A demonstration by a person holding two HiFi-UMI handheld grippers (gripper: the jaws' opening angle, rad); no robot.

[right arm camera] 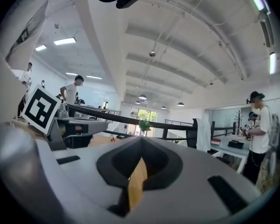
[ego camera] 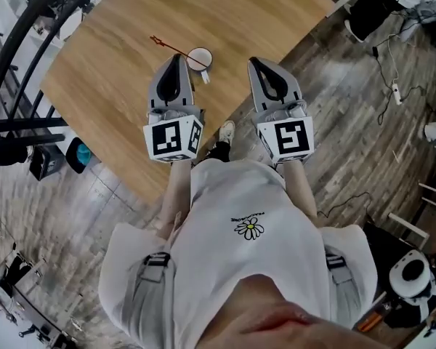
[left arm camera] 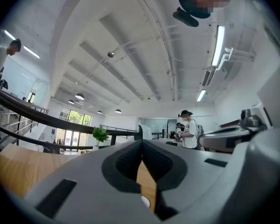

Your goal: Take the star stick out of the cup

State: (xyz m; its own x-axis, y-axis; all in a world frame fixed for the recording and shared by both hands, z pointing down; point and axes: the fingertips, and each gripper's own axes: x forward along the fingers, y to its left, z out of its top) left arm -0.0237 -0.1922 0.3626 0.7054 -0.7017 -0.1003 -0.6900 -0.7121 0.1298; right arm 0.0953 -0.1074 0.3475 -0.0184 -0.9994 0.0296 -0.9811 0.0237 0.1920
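A small white cup (ego camera: 200, 58) stands on the wooden table (ego camera: 116, 78). A thin red star stick (ego camera: 173, 47) leans out of it toward the upper left, with its star end over the table. My left gripper (ego camera: 177, 57) is shut and empty, its tip just left of the cup and close to the stick. My right gripper (ego camera: 255, 62) is also shut and empty, and it hovers right of the cup near the table's edge. In the left gripper view the jaws (left arm camera: 141, 144) meet with only wood and a white sliver of cup (left arm camera: 144, 200) showing below them. The right gripper (right arm camera: 141, 143) shows its jaws closed too.
The table's right edge runs diagonally just past my right gripper, over the wood-plank floor (ego camera: 349, 122). A black railing (ego camera: 14, 42) curves along the left. Cables and a power strip (ego camera: 394, 91) lie on the floor. A person (left arm camera: 190, 129) stands far off.
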